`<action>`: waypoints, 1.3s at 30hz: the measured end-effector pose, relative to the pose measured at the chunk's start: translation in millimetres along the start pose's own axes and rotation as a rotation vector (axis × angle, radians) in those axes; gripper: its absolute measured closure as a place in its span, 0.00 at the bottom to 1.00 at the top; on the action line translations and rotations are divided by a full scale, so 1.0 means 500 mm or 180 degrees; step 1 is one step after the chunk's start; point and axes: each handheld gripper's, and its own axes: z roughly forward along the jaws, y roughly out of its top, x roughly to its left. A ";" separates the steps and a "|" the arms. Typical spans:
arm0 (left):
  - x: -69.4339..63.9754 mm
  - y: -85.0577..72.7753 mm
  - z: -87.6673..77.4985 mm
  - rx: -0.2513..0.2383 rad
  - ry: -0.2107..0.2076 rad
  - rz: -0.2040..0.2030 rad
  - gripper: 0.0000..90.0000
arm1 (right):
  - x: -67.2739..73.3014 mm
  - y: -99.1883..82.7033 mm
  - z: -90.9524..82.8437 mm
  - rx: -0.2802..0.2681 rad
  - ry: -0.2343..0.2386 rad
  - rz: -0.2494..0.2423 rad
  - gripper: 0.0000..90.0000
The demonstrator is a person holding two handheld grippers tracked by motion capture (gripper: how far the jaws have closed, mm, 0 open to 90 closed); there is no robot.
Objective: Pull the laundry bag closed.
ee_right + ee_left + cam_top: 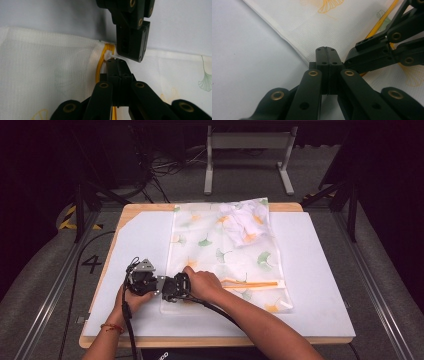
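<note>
1. Pinching the near-left corner of the mesh bag, my left gripper has its jaws pressed flat together on the bag's hem; in the left gripper view no gap shows between them, and the white edge of the fabric runs right under their tips.
2. My right gripper sits touching the left one, jaws together on the white zip pull at the end of the orange zipper, as the right gripper view shows it.
3. The bag lies flat on the white mat, its far end holding a bundle of white clothing, its near-left corner between my two grippers.
4. I judge the weak point to be the pull: it is a small tab and only my jaw tips have it, so a sideways tug could slip it free.
5. If my left grip is mostly on loose mesh instead of hem, the corner could bunch towards the slider and jam it.
6. The two grippers crowd each other; a twist of either hand could knock the other's hold.
7. Hard to make out: how much fabric lies between my left jaws, since they hide it, and whether the zipper is open or closed along its length.
</note>
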 end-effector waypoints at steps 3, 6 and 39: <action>0.001 0.000 0.000 -0.0004 -0.0015 -0.0015 1.00 | -0.003 0.003 -0.002 0.0035 0.0057 -0.0059 1.00; 0.002 -0.001 0.000 -0.0006 -0.0021 -0.0020 1.00 | -0.002 -0.001 -0.009 0.0019 0.0060 -0.0041 0.91; 0.005 -0.003 -0.003 -0.0041 -0.0012 -0.0108 1.00 | -0.082 -0.003 0.016 0.0003 0.1124 0.0725 0.98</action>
